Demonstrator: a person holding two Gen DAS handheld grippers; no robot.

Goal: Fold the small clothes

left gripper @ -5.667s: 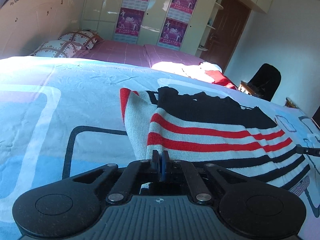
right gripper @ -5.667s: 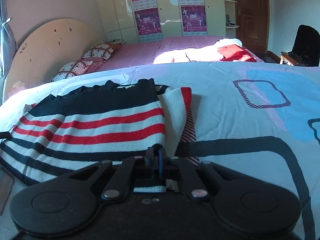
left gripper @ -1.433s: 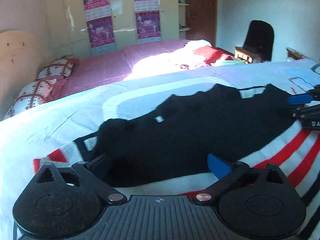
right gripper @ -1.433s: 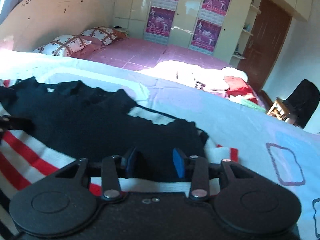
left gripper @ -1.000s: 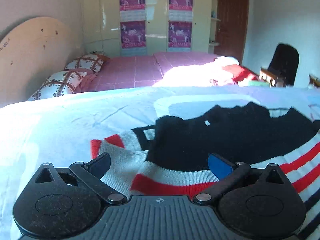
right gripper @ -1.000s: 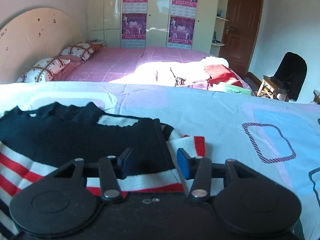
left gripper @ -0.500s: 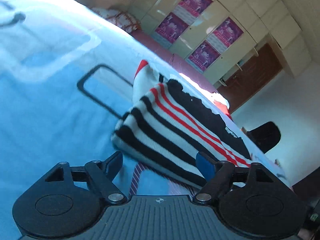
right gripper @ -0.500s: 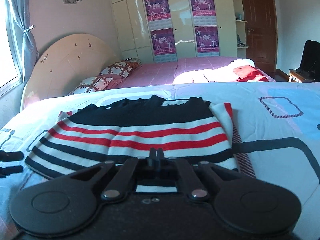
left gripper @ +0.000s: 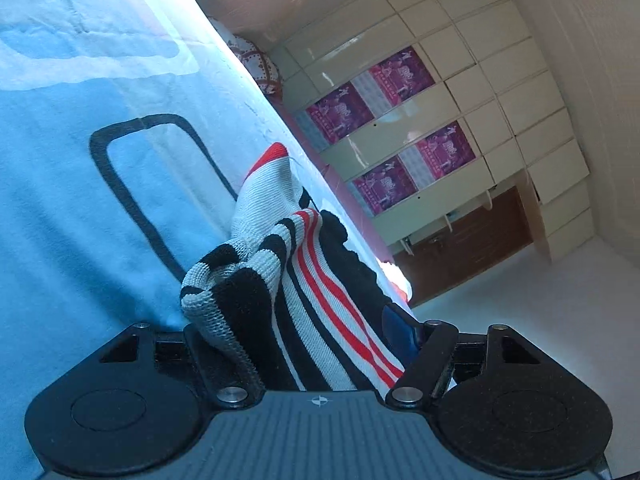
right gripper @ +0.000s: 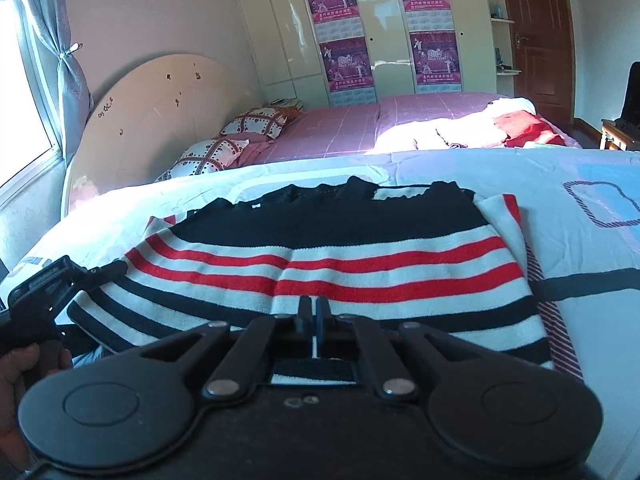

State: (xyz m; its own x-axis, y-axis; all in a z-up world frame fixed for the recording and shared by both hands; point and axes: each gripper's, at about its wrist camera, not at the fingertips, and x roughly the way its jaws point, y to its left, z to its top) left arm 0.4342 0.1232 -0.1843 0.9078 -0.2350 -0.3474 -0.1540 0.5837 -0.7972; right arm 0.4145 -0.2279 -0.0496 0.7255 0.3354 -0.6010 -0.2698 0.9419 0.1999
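Striped sweater [right gripper: 320,264] between both grippers

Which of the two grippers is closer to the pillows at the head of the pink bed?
Left. The left gripper is at the sweater's side edge nearest the pillows; the right gripper pinches its near hem, farther away.

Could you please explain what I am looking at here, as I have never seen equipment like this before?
There is no robot here: a person holds a two-finger gripper in each hand, each with a camera looking along its fingers. A striped sweater lies folded on a patterned bedsheet. The right view shows the right gripper shut on the sweater's near hem, with the left gripper at the sweater's left edge. The tilted left view shows that gripper, whose jaws have just been closing, with the bunched sweater corner between its fingers.
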